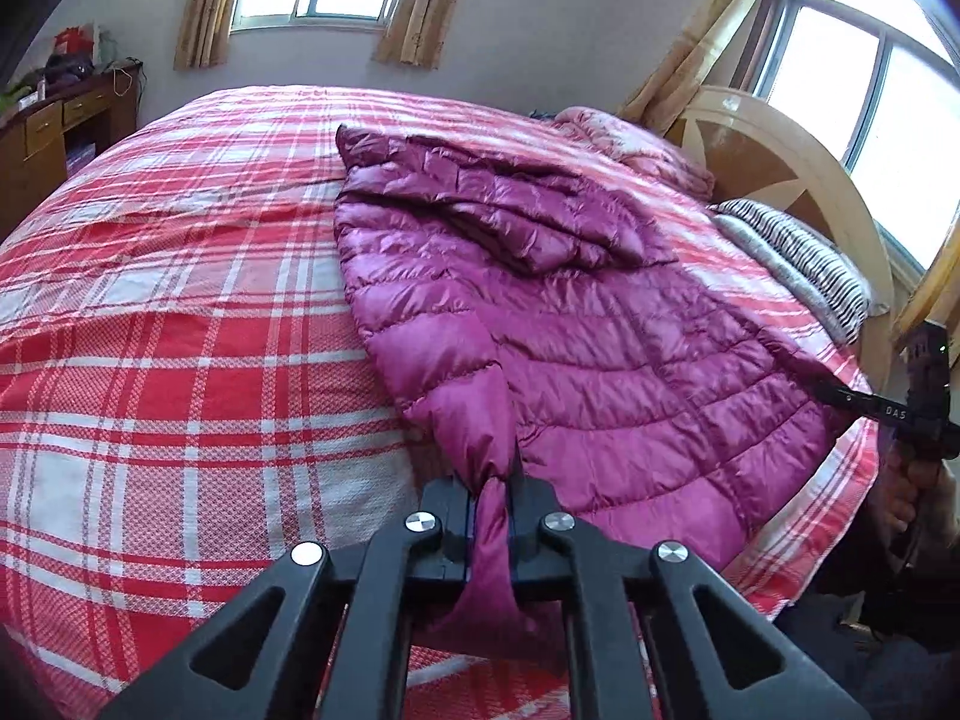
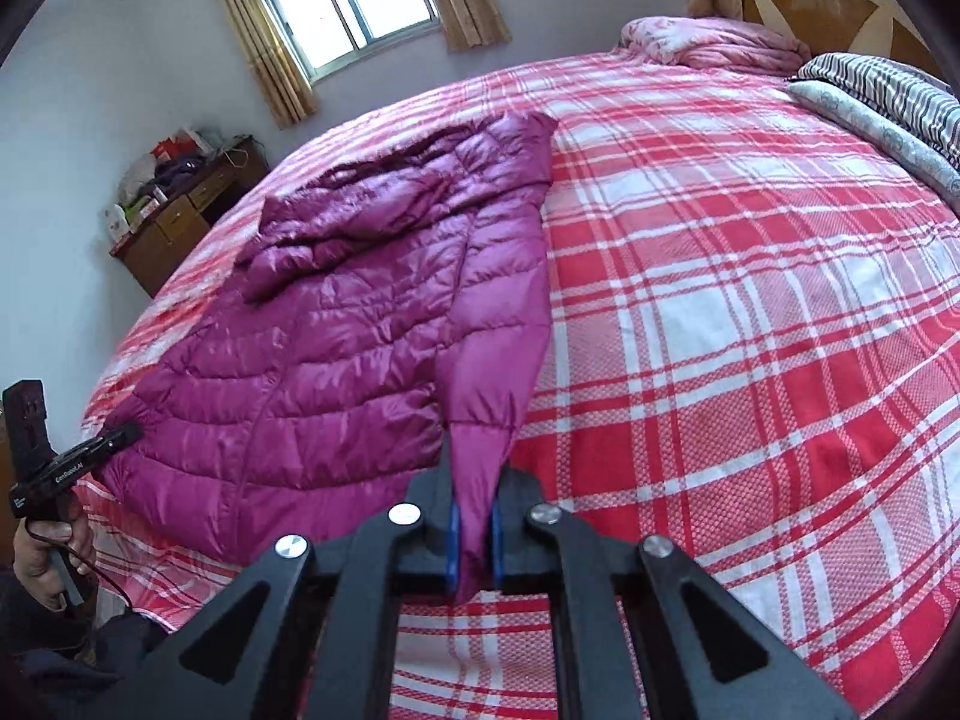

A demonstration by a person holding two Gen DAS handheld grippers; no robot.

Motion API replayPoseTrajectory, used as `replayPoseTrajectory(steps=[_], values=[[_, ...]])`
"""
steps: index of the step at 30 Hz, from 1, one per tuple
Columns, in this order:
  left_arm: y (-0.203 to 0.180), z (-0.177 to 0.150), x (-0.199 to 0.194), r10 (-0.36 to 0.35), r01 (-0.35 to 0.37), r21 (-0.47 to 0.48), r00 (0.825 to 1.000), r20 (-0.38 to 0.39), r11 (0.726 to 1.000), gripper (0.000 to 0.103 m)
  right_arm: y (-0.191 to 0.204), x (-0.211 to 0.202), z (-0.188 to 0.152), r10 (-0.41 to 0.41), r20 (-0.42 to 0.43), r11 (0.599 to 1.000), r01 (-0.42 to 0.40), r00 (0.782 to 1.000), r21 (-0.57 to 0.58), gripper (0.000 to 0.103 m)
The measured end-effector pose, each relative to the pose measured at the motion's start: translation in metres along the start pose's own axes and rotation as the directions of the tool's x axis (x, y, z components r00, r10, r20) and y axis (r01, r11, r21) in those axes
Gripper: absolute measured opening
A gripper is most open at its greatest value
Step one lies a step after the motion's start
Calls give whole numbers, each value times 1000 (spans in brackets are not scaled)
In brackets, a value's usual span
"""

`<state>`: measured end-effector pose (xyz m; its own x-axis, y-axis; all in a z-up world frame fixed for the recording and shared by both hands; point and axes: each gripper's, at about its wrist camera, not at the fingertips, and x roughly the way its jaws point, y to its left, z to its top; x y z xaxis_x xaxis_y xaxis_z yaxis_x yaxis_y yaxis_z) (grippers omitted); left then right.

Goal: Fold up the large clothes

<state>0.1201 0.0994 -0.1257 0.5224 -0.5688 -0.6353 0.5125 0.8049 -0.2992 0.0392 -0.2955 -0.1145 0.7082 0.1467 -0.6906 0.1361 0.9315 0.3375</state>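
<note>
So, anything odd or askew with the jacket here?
The jacket lies crooked on the bed, one sleeve bunched across its top. Left gripper and right gripper each pinch a hem corner. No damage visible.

My left gripper [image 1: 489, 516] is matte black plastic: two angled arms with triangular cut-outs, four round silver screw heads across the linkage, thin blue pads lining the fingers. My right gripper [image 2: 474, 516] has the same black frame and silver screws, with brighter blue pads. From the right wrist camera I see white lettering along the left gripper's side, a black cable trailing from its handle below my left hand [image 2: 45, 552], and a dark sleeve
</note>
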Motion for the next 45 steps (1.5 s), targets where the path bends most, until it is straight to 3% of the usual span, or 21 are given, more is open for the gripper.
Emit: replayPoseTrajectory(steps=[5, 9, 12, 14, 19, 24, 31, 34, 37, 42, 43, 44, 45], values=[[-10, 24, -55, -93, 94, 4, 990, 107, 996, 5, 15, -51, 22, 55, 131, 998, -53, 990, -21, 9], [-22, 40, -101, -152, 147, 39, 971, 187, 988, 5, 27, -90, 37, 92, 243, 996, -85, 966, -39, 9], [-32, 49, -130, -153, 133, 94, 957, 248, 987, 5, 38, -114, 44, 99, 338, 994, -79, 936, -72, 9], [-34, 56, -131, -125, 99, 109, 957, 262, 989, 5, 43, -118, 50, 90, 374, 994, -62, 923, -86, 9], [-25, 85, -78, 0, -38, 149, 970, 245, 988, 5, 40, -77, 82, 13, 386, 997, 19, 922, -80, 9], [-2, 118, -17, 70, -99, 129, 974, 217, 987, 5, 24, -24, 119, -53, 375, 997, 71, 925, -33, 8], [22, 150, 48, 103, -122, 119, 983, 155, 985, 5, 12, 37, 164, -104, 325, 994, 111, 940, -3, 8], [26, 161, 67, 121, -144, 133, 978, 170, 981, 9, 6, 66, 181, -138, 300, 990, 144, 944, 4, 8], [25, 169, 85, 182, -209, 168, 970, 163, 964, 12, -5, 95, 193, -156, 261, 988, 155, 953, 24, 8], [32, 175, 92, 188, -209, 136, 970, 156, 968, 35, -22, 137, 203, -192, 195, 981, 187, 962, 40, 8], [35, 177, 89, 193, -213, 111, 967, 168, 971, 49, -25, 143, 204, -197, 184, 980, 191, 963, 47, 8], [39, 179, 85, 221, -241, 87, 956, 195, 967, 74, -28, 149, 205, -199, 172, 980, 193, 965, 53, 8], [43, 181, 78, 247, -267, 57, 940, 236, 962, 84, -29, 154, 206, -198, 163, 980, 191, 967, 54, 8]])
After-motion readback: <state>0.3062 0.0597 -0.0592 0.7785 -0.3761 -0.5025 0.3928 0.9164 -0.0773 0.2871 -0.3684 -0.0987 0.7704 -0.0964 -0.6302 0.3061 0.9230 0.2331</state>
